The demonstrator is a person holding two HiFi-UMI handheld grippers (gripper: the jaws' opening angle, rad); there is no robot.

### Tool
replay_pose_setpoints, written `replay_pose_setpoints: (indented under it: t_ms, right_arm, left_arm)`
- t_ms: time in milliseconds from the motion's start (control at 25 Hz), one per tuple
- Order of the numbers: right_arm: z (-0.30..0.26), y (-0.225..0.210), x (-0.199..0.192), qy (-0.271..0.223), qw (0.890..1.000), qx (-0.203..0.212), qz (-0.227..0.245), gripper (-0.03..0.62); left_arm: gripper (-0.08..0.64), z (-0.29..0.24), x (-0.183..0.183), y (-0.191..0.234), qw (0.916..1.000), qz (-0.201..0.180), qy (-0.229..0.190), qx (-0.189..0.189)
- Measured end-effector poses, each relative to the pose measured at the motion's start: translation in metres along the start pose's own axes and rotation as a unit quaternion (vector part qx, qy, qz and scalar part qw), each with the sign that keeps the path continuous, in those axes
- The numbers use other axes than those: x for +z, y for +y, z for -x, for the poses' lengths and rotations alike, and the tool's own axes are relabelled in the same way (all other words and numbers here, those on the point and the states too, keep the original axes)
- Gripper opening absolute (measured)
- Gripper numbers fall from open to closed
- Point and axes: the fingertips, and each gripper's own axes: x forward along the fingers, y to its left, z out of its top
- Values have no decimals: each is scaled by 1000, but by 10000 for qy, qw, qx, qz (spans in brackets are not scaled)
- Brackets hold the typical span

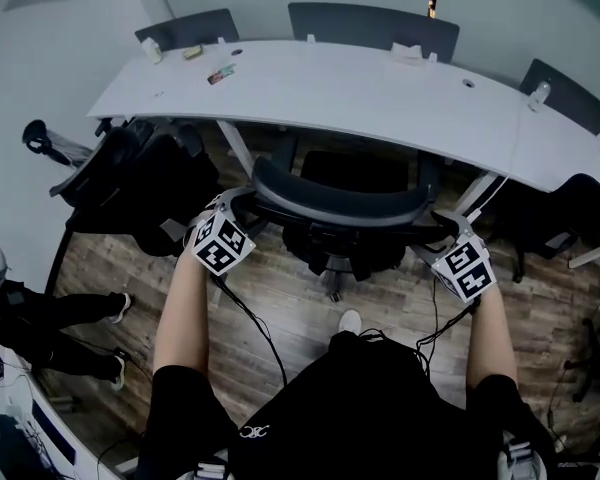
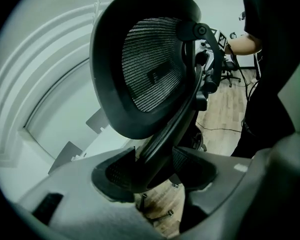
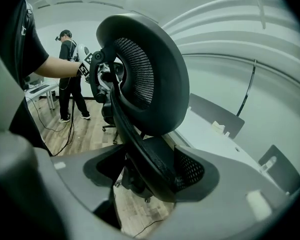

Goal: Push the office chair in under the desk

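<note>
The black mesh office chair [image 1: 340, 200] stands in front of me, its seat partly beneath the curved white desk [image 1: 380, 98]. My left gripper [image 1: 238, 208] is shut on the left edge of the backrest, and my right gripper [image 1: 444, 230] is shut on its right edge. The left gripper view has the chair's back frame [image 2: 162, 149] running between the pads of the left gripper [image 2: 155, 171], with the mesh headrest above. In the right gripper view the frame [image 3: 140, 149] likewise sits between the right gripper's [image 3: 150, 171] pads.
A second black chair [image 1: 140, 178] stands left of mine, and another [image 1: 570, 208] at the right. Grey panels [image 1: 375, 23] line the desk's far side, and small items [image 1: 220, 73] lie on it. A person's legs [image 1: 60, 318] show at the left. Cables trail over the wood floor.
</note>
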Motion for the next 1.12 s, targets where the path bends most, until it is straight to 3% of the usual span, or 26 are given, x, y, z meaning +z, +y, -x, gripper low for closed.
replay_pose_setpoints:
  t_ms: [640,1120]
  right_arm:
    - [-46,-109,6,-143,9990,-411,-90,321]
    - [-60,-196,-9,2,9982,-540,-258,333]
  left_arm:
    - [230,-100,49,79,9996,-212,-128,-168]
    - [230,-171,105,113,9982,-409,-336,-284]
